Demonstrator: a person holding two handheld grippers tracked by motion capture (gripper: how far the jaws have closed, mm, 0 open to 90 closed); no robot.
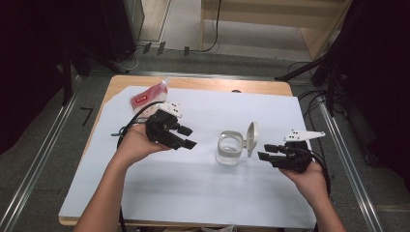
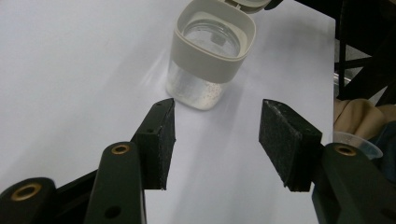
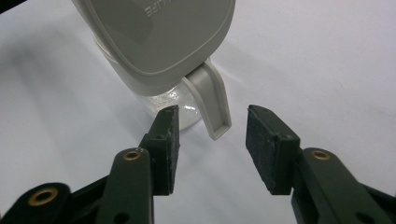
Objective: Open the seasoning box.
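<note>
A clear jar (image 1: 228, 147) with a beige collar stands mid-table, its flip lid (image 1: 252, 138) swung open and upright on its right side. My left gripper (image 1: 188, 137) hovers left of the jar, pointing at it, open with nothing between the pads. In the left gripper view the jar (image 2: 210, 60) stands just past my left gripper (image 2: 217, 135). My right gripper (image 1: 264, 151) sits close to the right of the lid, open. In the right gripper view the lid (image 3: 159, 37) looms ahead, and its latch tab (image 3: 212, 105) hangs down between the pads of my right gripper (image 3: 212, 144), touching neither.
A white sheet (image 1: 193, 193) covers most of the wooden table (image 1: 203, 83). A red pouch (image 1: 147, 96) lies at the back left, behind my left hand. Black stands and cables flank the table on the floor.
</note>
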